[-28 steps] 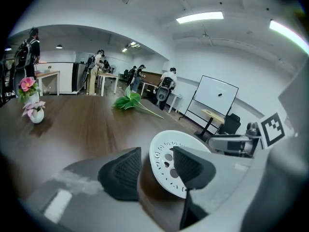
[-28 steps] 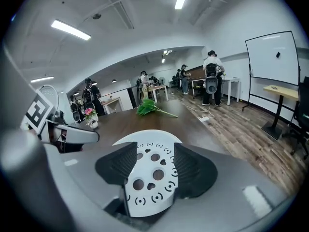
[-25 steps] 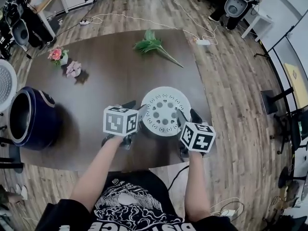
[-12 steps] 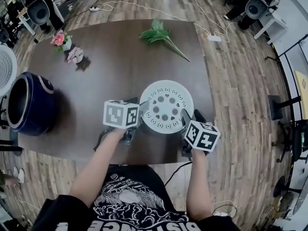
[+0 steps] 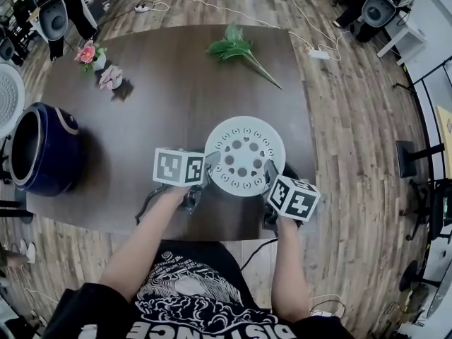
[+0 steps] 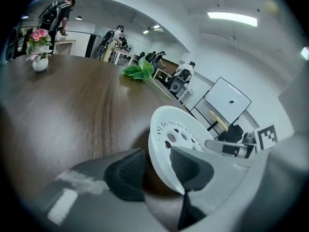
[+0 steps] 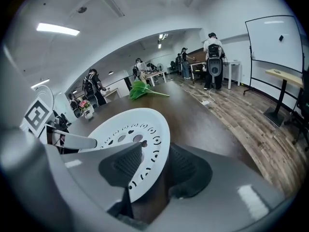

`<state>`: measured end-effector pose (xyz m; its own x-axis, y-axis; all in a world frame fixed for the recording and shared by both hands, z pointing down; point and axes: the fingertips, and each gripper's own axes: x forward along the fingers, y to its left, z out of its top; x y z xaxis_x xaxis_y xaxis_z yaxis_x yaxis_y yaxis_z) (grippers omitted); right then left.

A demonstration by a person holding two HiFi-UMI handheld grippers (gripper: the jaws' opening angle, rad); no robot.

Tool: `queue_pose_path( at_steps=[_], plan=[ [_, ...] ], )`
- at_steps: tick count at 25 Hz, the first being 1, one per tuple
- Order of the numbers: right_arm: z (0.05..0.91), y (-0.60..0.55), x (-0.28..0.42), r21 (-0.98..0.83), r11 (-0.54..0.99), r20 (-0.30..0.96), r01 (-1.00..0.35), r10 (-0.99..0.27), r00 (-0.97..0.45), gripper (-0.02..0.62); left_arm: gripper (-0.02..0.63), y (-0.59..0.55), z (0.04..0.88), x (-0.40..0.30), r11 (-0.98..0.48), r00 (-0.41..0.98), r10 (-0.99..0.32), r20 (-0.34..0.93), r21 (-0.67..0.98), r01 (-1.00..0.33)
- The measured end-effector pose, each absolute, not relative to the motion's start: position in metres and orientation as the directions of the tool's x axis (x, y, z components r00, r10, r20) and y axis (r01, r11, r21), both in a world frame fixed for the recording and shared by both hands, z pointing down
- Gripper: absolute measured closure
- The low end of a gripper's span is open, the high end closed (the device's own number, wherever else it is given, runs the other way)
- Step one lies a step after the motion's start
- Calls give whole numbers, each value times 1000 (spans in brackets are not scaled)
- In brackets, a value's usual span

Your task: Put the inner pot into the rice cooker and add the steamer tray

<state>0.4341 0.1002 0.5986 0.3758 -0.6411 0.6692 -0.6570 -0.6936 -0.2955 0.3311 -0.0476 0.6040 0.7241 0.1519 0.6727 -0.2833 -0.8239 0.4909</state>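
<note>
The white perforated steamer tray (image 5: 244,155) sits on the dark table near its front edge. My left gripper (image 5: 210,162) is at the tray's left rim and my right gripper (image 5: 270,171) at its right rim. In the left gripper view the tray's rim (image 6: 176,134) stands between the jaws of the left gripper (image 6: 153,166), with a dark gap at the outer pad. The right gripper (image 7: 154,166) likewise straddles the rim (image 7: 130,129), with a gap showing at its outer pad. Both pairs of jaws have just been closing around the rim. The dark blue rice cooker (image 5: 35,150) stands open at the far left.
The cooker's white lid (image 5: 6,108) shows at the left edge. A small flower vase (image 5: 88,51) and another flower (image 5: 109,80) stand at the back left of the table (image 5: 162,83), and a green plant sprig (image 5: 236,48) lies at the back. Wooden floor surrounds the table.
Both grippers have sunk a little and settled closer on the tray's two sides. The tray has stayed in place on the table.
</note>
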Motion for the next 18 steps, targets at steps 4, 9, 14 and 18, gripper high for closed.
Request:
queue_pose_path(
  at_steps=[4, 9, 14, 18],
  plan=[
    [599, 104, 437, -288, -707, 672, -647, -630, 390, 451, 481, -47, 603, 333, -820, 730, 146, 668, 494, -288],
    [599, 104, 439, -280, -717, 677, -639, -619, 398, 495, 487, -50, 601, 332, -824, 730, 126, 671, 480, -300],
    [595, 103, 439, -275, -721, 674, -636, -616, 408, 502, 491, -52, 594, 330, -814, 747, 108, 656, 490, -312],
    [584, 95, 438, -274, -706, 656, -652, -634, 410, 503, 494, -60, 581, 326, -799, 776, 80, 626, 506, -326]
  ],
)
